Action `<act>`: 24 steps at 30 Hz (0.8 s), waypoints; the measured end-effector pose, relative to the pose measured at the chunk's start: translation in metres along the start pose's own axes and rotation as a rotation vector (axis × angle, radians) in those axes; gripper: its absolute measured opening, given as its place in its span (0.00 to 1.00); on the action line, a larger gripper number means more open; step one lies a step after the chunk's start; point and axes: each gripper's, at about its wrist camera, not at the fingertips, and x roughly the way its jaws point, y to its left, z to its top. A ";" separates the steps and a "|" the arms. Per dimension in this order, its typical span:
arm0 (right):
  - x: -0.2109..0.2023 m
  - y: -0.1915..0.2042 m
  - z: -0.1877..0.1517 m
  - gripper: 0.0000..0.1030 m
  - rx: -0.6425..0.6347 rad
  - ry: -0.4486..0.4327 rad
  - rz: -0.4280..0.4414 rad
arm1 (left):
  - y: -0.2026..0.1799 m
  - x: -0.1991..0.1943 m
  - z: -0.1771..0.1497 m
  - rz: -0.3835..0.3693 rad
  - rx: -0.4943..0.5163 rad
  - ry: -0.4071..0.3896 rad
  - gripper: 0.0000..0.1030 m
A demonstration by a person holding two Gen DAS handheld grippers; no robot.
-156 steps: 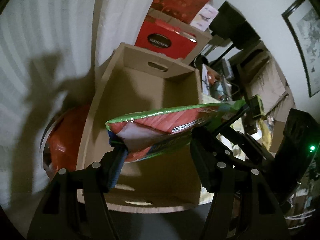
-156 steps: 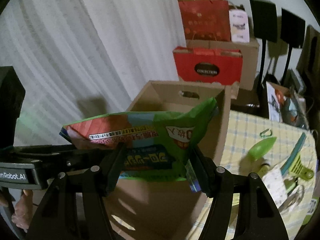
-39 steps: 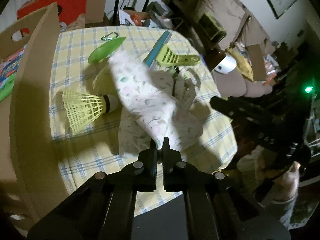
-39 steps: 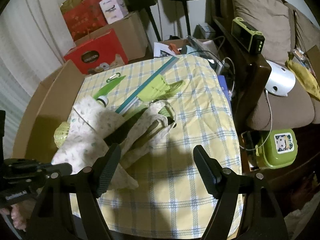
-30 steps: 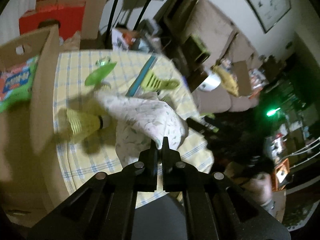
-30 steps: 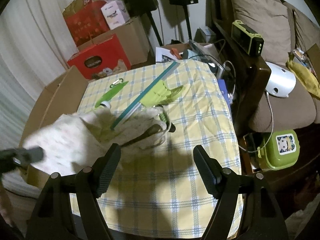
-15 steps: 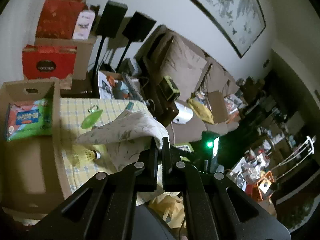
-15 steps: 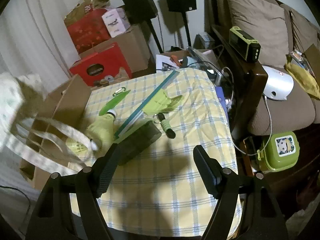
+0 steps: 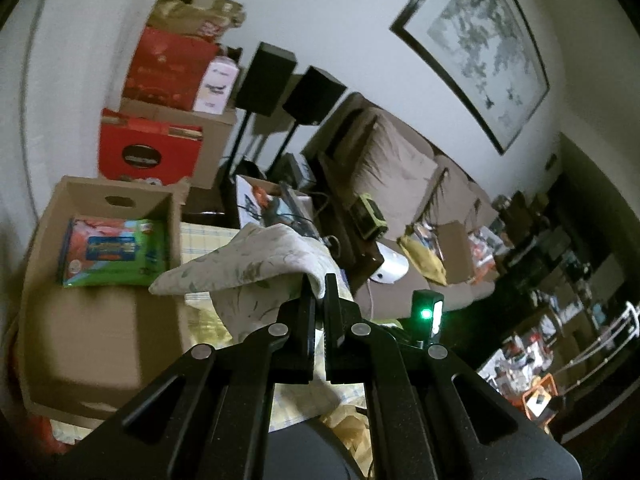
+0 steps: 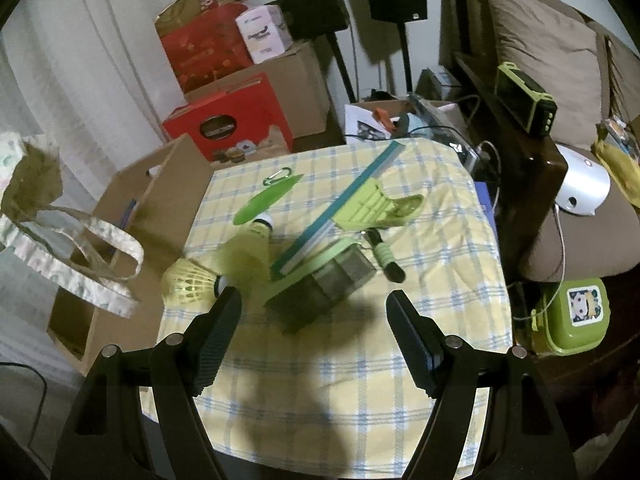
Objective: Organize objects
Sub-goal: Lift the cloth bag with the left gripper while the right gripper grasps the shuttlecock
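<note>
Left tongs clamped tight on a floral cloth bag, pinching a fold of fabric between the nearly closed fingers; bag is lifted off the bench and drapes forward and left of the tongs. Ahead-left of them, an open cardboard box with a green and red snack packet lying flat inside.

Right tongs spread wide apart, holding nothing, hovering above the near part of the bench, which has a yellow checked cloth. In this view the bag hangs far left of the tongs, over the box, handles looping down.

Just ahead of the right tongs' left finger: yellow shuttlecock, a second, blurred one behind it. Straight ahead between the fingers: dark rectangular case with green edge. Beyond it a teal ruler lies diagonally, touching a lime plastic clip tool. Small green-handled tool just right of the case. Green leaf-shaped item with carabiner farther ahead-left.
</note>
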 end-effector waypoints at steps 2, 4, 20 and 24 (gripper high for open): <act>0.003 0.004 0.004 0.74 -0.006 0.002 0.000 | 0.009 -0.003 0.002 0.007 -0.014 -0.006 0.03; 0.006 0.009 0.009 0.74 -0.013 0.005 0.001 | 0.018 -0.007 0.005 0.020 -0.023 -0.011 0.03; 0.049 0.049 0.041 0.63 -0.072 0.075 0.043 | 0.044 -0.017 0.013 0.031 -0.043 -0.032 0.03; 0.065 0.058 0.042 0.63 -0.088 0.104 0.035 | 0.046 -0.018 0.014 0.023 -0.039 -0.034 0.03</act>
